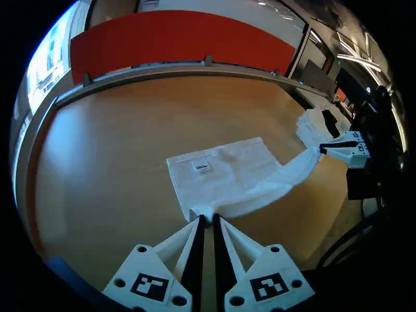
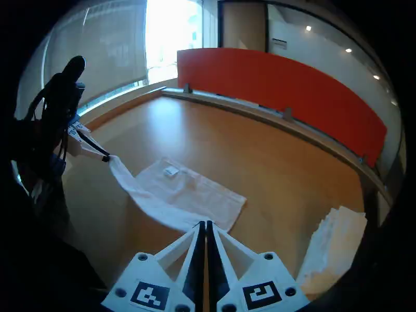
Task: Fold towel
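Observation:
A white towel (image 1: 223, 171) with a small label lies partly flat on the wooden table (image 1: 130, 135). Its near edge is lifted and stretched between both grippers. My left gripper (image 1: 207, 218) is shut on one corner of that edge. In the left gripper view, my right gripper (image 1: 323, 150) pinches the other corner at the right. In the right gripper view, the towel (image 2: 182, 195) spreads ahead, my right gripper (image 2: 204, 224) is shut on its near corner, and my left gripper (image 2: 105, 157) holds the far-left corner.
A stack of white towels (image 2: 333, 239) sits at the table's right end, also seen as a pile (image 1: 312, 125) behind the right gripper. A red divider panel (image 1: 177, 41) runs along the table's far edge. Windows lie beyond.

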